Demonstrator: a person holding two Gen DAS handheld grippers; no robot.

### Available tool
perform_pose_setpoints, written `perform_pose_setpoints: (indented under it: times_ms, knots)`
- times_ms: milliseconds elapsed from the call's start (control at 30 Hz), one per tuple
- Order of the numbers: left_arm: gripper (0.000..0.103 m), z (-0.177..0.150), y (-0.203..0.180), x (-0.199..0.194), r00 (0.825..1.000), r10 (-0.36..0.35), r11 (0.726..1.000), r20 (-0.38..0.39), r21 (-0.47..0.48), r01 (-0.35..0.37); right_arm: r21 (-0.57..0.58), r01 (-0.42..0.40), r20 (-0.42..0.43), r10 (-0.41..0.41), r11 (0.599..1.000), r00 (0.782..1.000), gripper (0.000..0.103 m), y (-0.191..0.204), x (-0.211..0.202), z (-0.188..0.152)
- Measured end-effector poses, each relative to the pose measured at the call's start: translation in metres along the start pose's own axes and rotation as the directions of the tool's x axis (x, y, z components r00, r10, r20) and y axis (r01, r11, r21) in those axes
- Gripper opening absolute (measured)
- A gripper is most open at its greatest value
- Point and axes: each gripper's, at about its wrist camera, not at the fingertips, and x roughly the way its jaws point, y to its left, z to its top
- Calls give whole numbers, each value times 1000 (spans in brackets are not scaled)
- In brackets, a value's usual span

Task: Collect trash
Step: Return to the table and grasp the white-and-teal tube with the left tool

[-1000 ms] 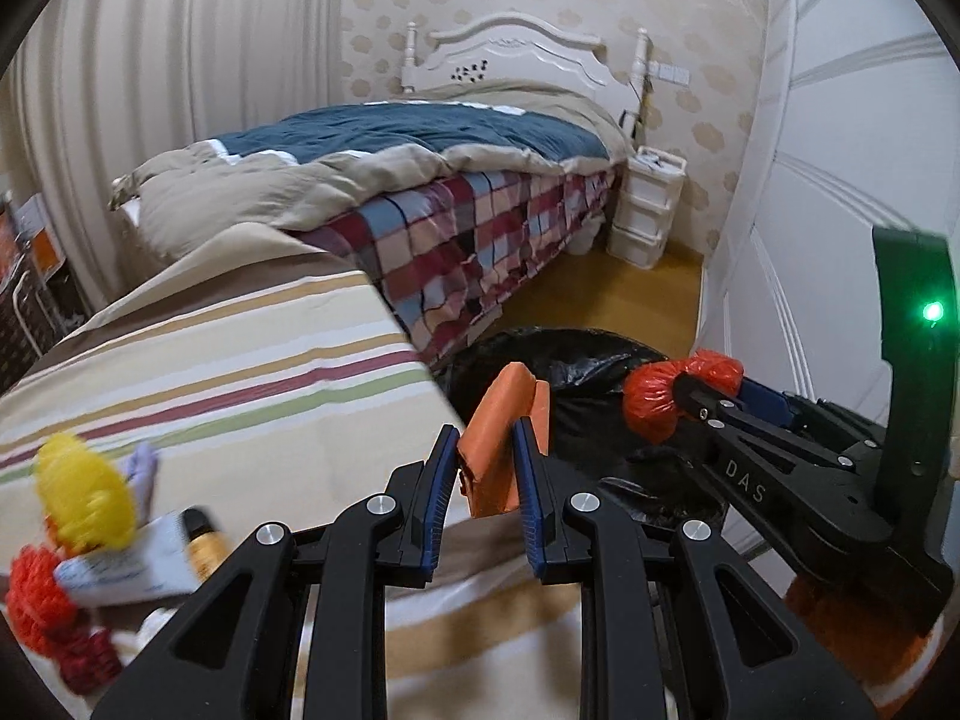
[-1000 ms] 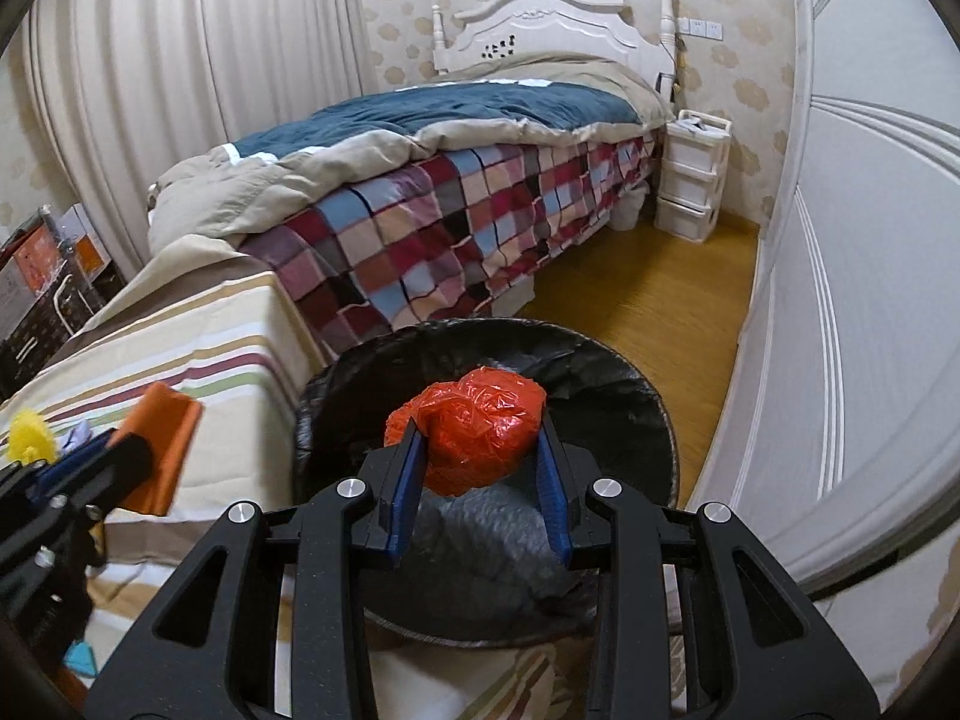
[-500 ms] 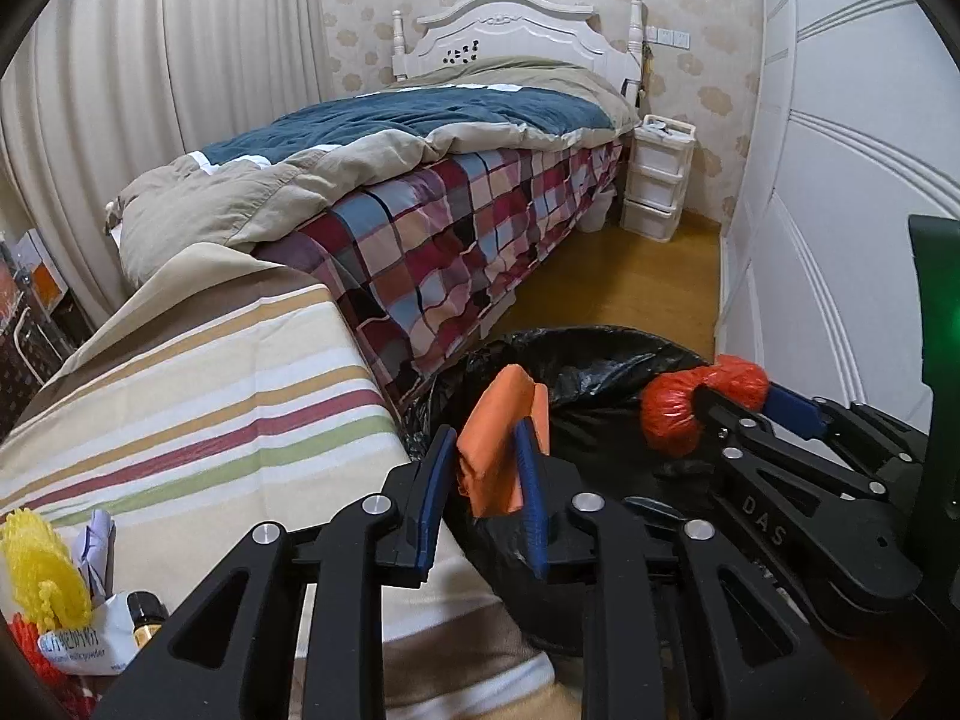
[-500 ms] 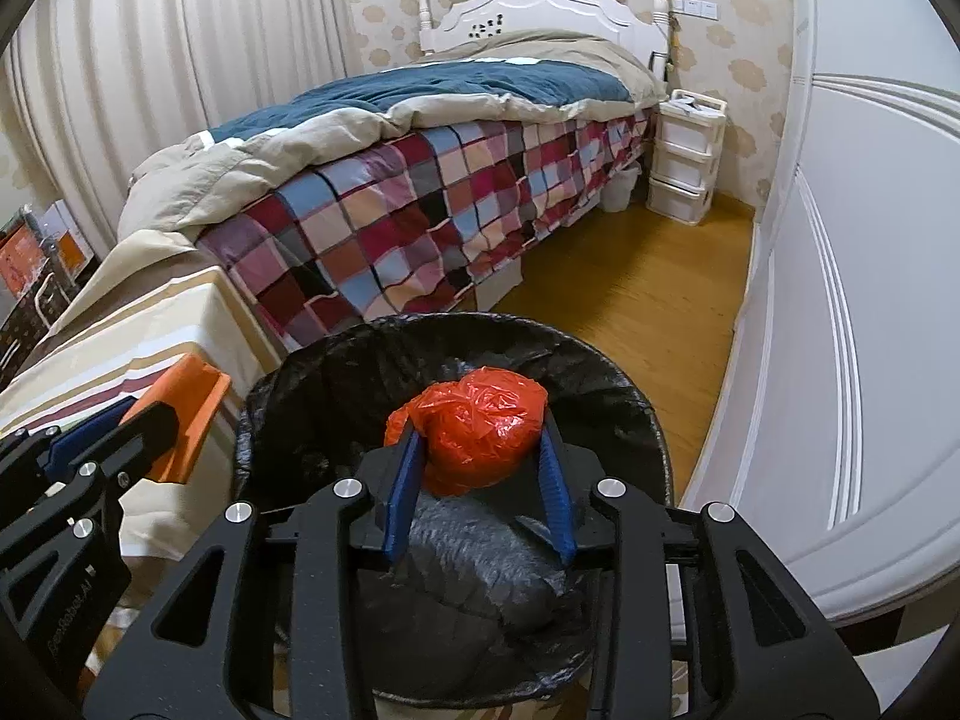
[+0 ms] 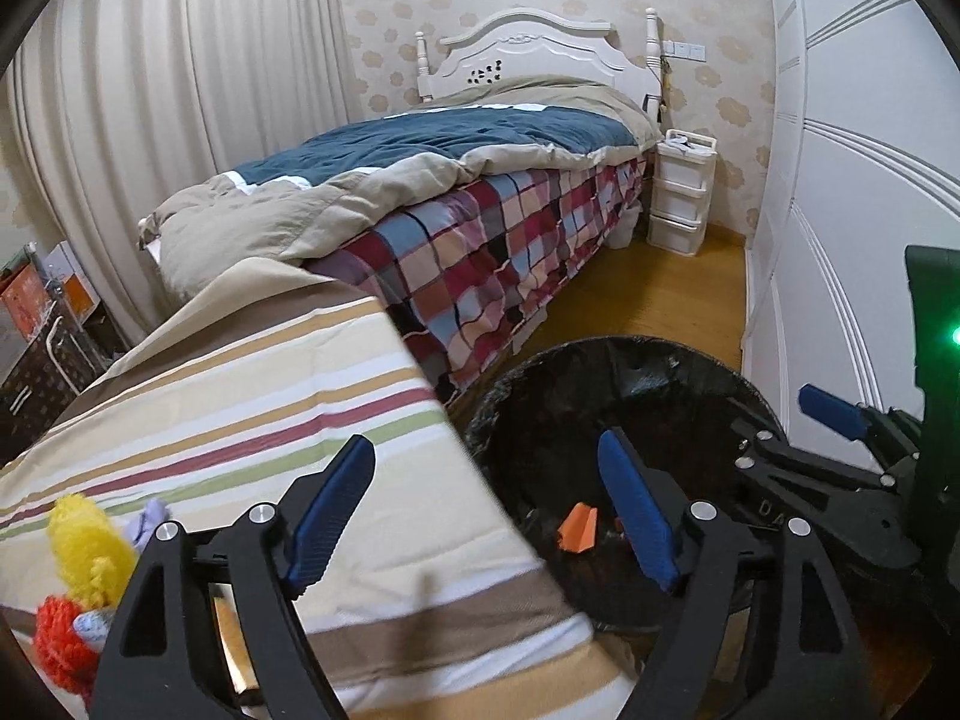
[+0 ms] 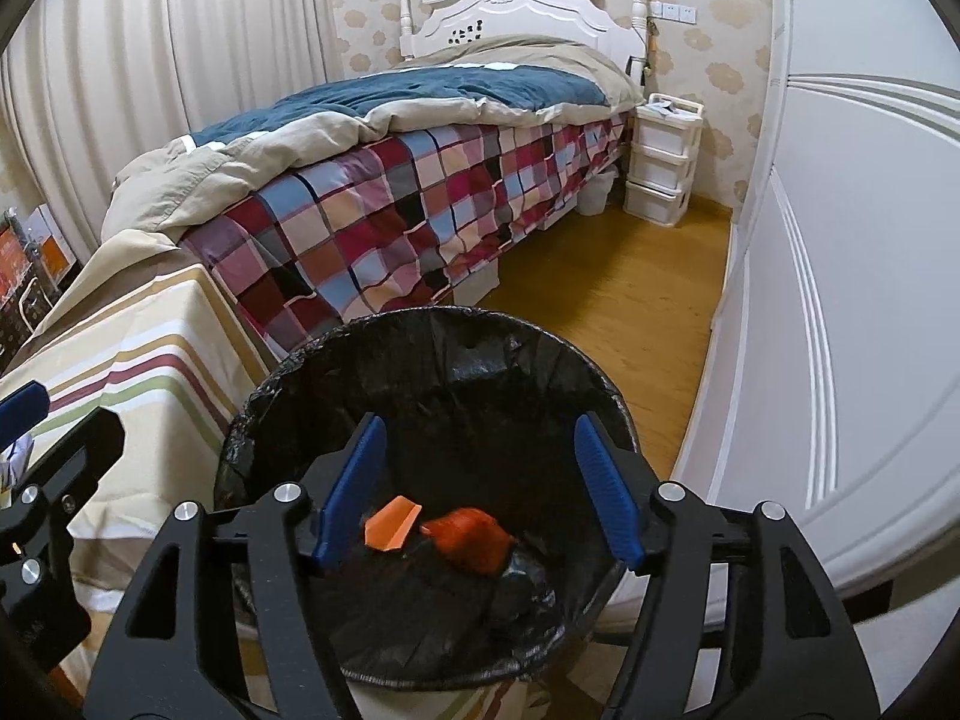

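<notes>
A black-lined trash bin (image 6: 432, 330) (image 5: 660, 354) stands on the floor beside the striped table. Inside it lie an orange paper piece (image 6: 393, 523) (image 5: 577, 528) and a crumpled red plastic bag (image 6: 474, 543). My right gripper (image 6: 480, 495) hangs over the bin mouth, its jaws opening with nothing pressed between the pads. My left gripper (image 5: 486, 507) hovers at the table edge and bin rim, jaws opening too and empty. The right gripper also shows at the right of the left wrist view (image 5: 834, 414).
The striped tablecloth (image 5: 240, 408) carries more litter at its near left: a yellow fluffy thing (image 5: 84, 534), a red one (image 5: 57, 630) and a pale scrap (image 5: 150, 522). A bed with a checked cover (image 6: 420, 198) lies behind. White wardrobe doors (image 6: 840, 300) close the right side.
Both grippers opened over the bin. The orange paper dropped from the left one and the red bag from the right one; both now lie in the bin.
</notes>
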Motion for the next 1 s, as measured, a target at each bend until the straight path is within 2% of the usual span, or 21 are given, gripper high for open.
perform_pose_setpoints:
  times_ms: [367,667,1000]
  knots:
    - [78,-45,44,-49,999,13,999,-30,-49,-14,-10,-52,19,52,999,998,70,25,-56,-33]
    - [78,-87,86,-90,997,63,995,-39,-78,-66,-42,-114,4,114,993,993,72,54,-97,-70]
    - [78,-128,114,-108,991,101,987,-89,-118,-111,-105,-172,-28,170,980,985,73,88,-122,-108]
